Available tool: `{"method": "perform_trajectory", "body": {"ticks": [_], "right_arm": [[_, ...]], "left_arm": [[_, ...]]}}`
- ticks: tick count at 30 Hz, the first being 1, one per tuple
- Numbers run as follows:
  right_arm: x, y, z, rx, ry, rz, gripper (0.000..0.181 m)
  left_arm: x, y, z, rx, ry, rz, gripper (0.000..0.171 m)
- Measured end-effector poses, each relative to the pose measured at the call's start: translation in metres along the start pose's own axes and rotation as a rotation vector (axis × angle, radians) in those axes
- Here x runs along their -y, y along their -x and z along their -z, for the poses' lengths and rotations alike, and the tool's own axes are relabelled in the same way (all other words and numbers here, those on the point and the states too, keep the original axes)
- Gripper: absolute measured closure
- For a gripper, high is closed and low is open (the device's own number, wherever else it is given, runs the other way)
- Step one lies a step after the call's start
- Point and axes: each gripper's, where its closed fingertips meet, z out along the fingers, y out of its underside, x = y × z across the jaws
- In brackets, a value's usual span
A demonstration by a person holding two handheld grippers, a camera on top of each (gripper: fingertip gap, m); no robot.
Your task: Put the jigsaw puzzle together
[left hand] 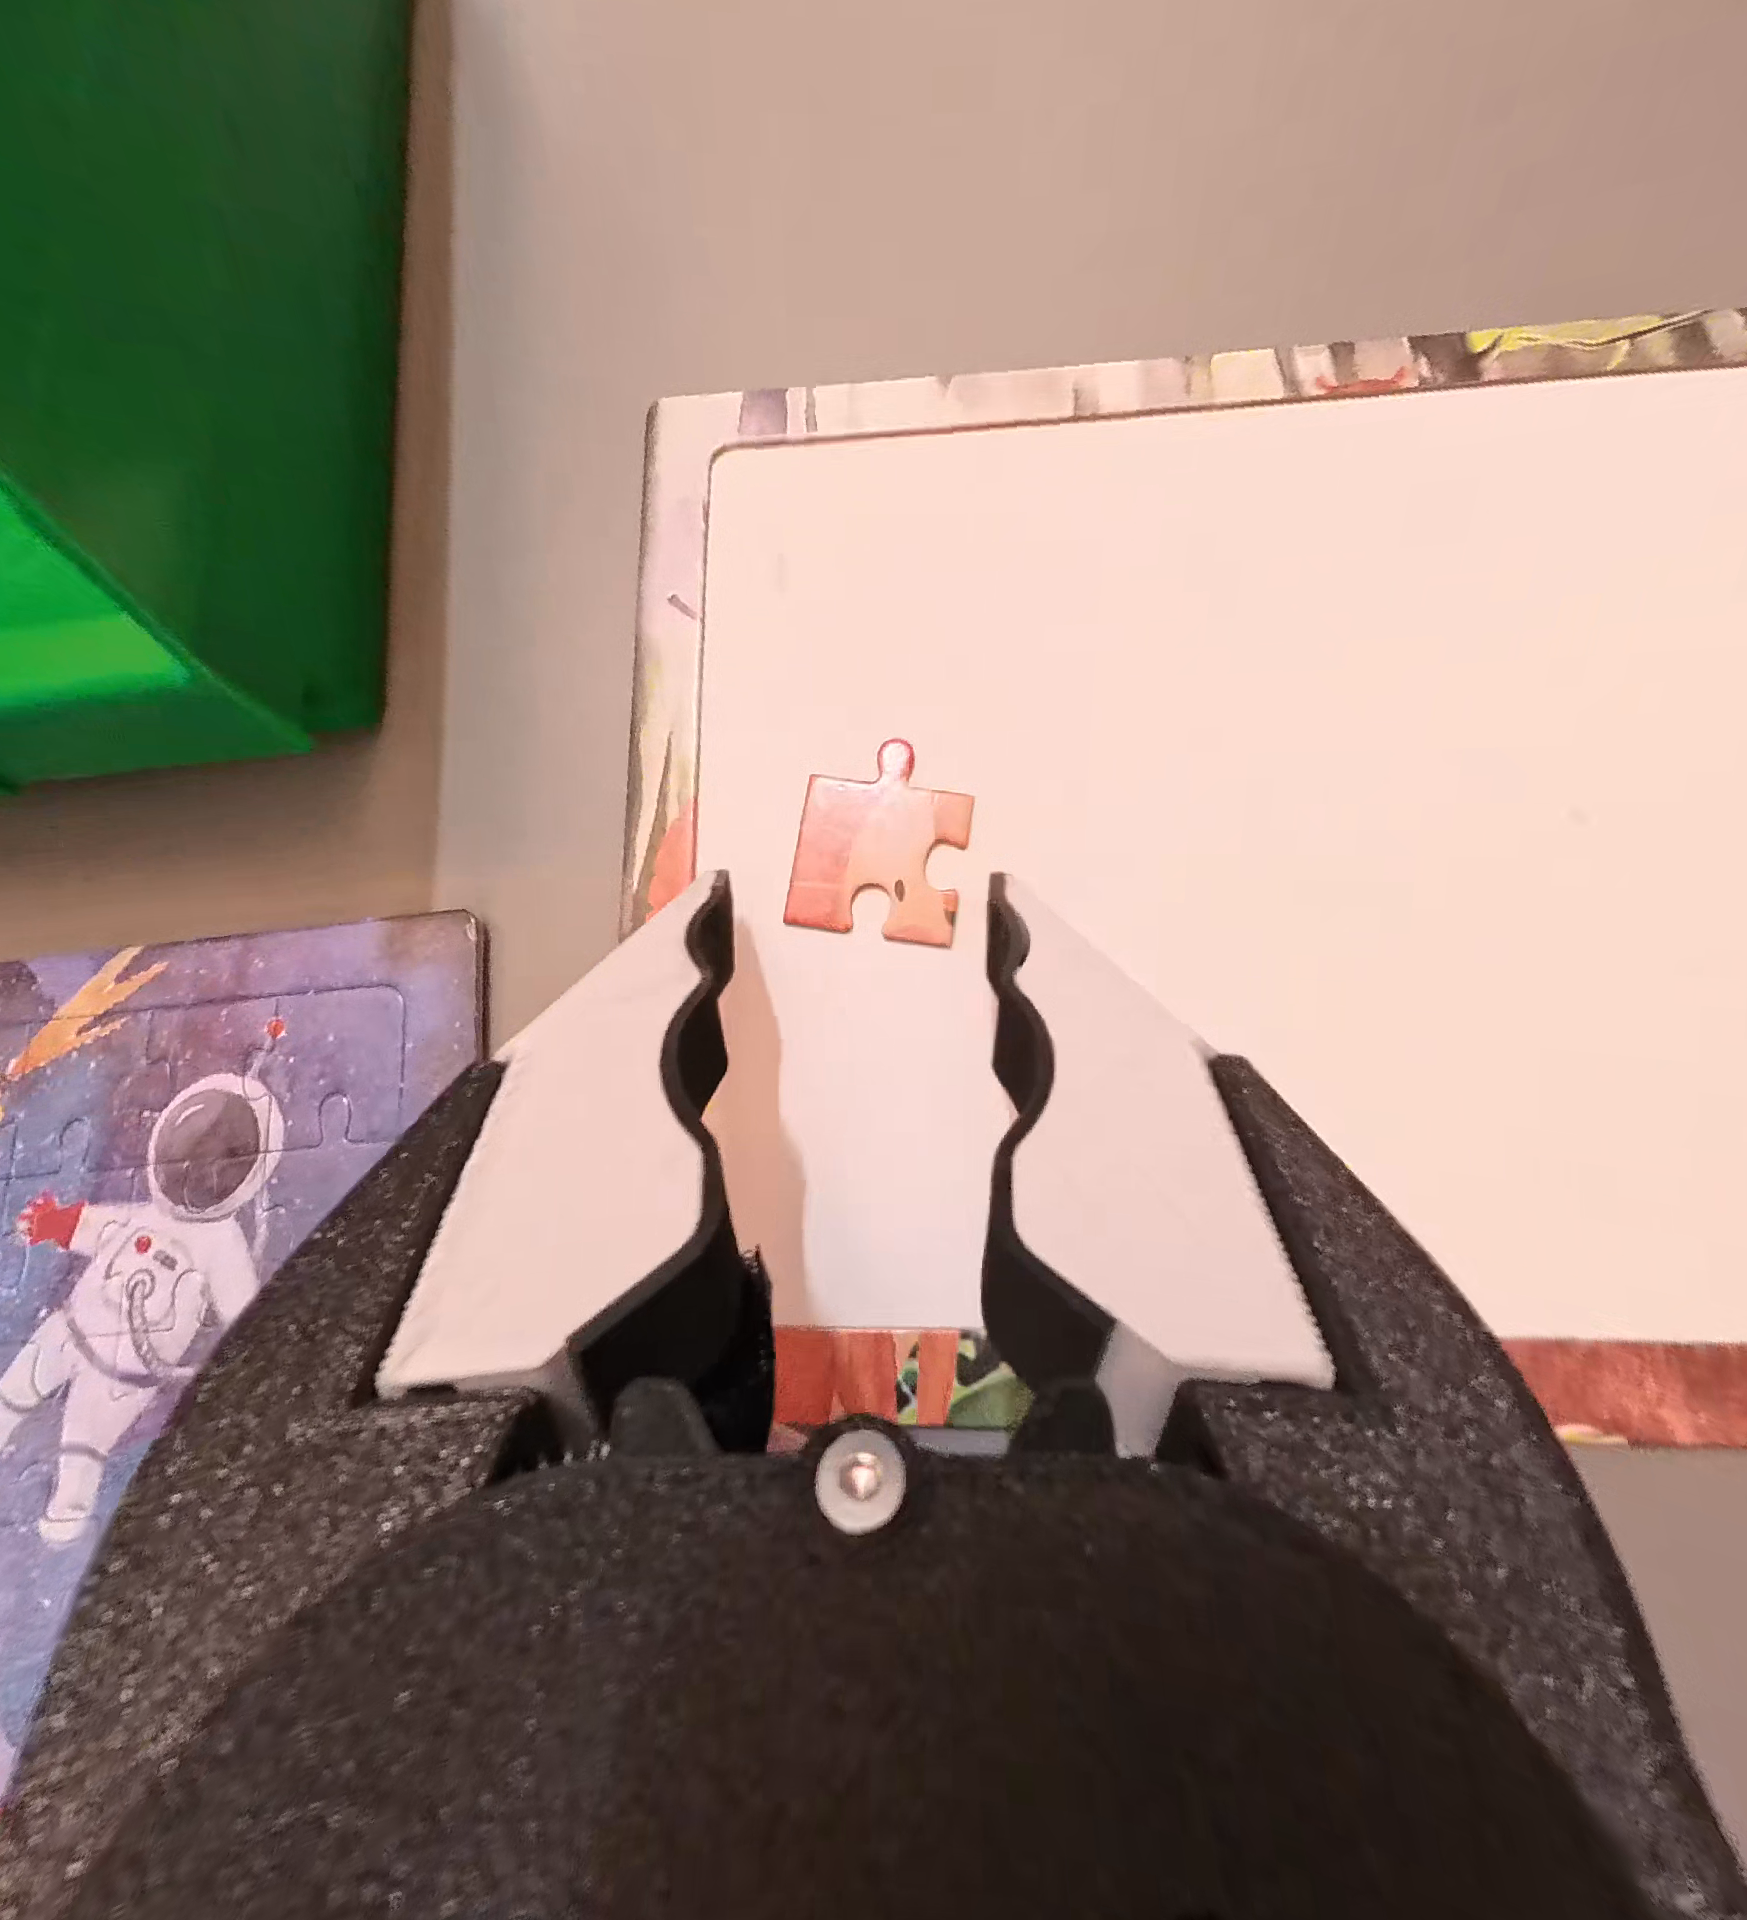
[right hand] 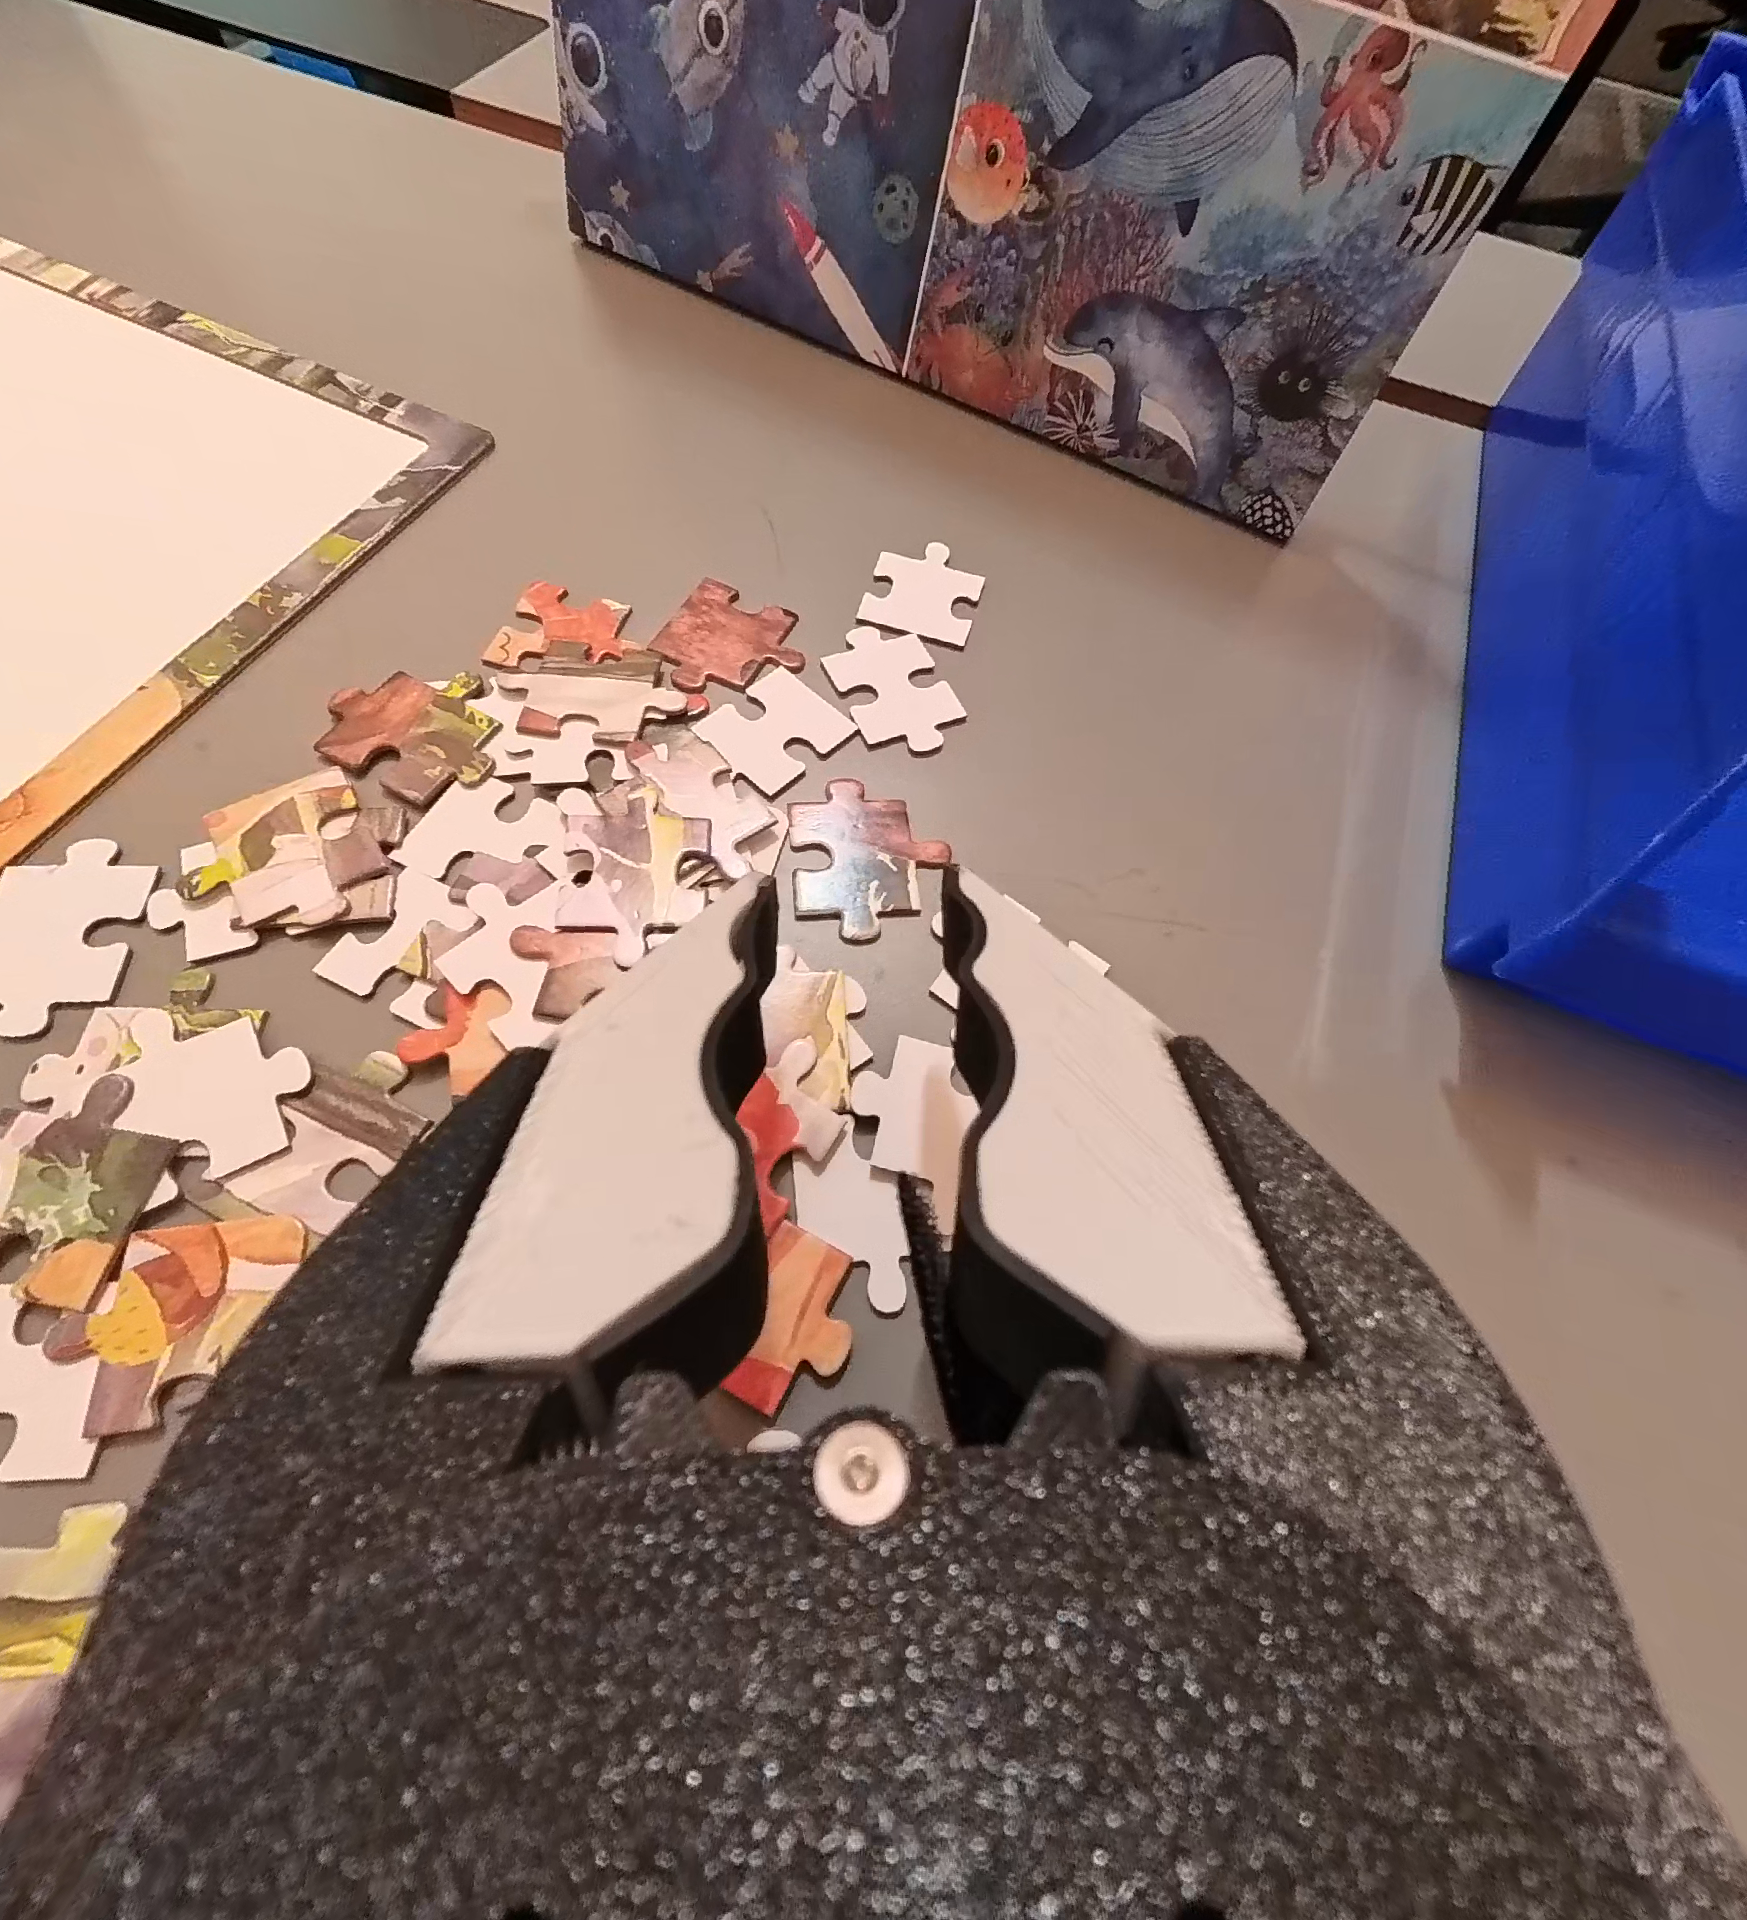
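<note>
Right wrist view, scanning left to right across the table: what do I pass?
Puzzle tray → pile of loose puzzle pieces → illustrated puzzle box → blue bin.

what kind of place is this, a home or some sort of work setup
Likely a work or data-collection bench rather than a home, though I can't be sure: a plain grey table, plastic storage bins in blue and green, and an illustrated puzzle box.
</note>
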Motion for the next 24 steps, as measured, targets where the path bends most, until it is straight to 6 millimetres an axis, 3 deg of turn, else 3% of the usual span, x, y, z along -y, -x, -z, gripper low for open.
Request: {"method": "perform_trajectory", "body": {"ticks": [2, 5, 13, 19, 24], "right_arm": [[0.000, 0.000, 0.000, -0.001, 0.002, 0.002, 0.149], [-0.001, 0.001, -0.001, -0.002, 0.008, 0.010, 0.149], [-0.001, 0.001, -0.001, 0.004, 0.008, 0.007, 0.149], [-0.003, 0.003, -0.003, 0.007, 0.019, 0.020, 0.149], [-0.003, 0.004, -0.004, 0.005, 0.023, 0.025, 0.149]], "left_arm": [[0.006, -0.002, 0.005, -0.018, -0.046, -0.044, 0.119], [0.013, 0.004, 0.004, -0.025, -0.070, -0.028, 0.098], [0.006, 0.014, -0.010, -0.091, -0.020, 0.163, 0.100], [0.002, 0.026, -0.011, -0.034, -0.022, 0.174, 0.115], [0.001, 0.030, -0.008, -0.015, -0.030, 0.189, 0.117]]}}
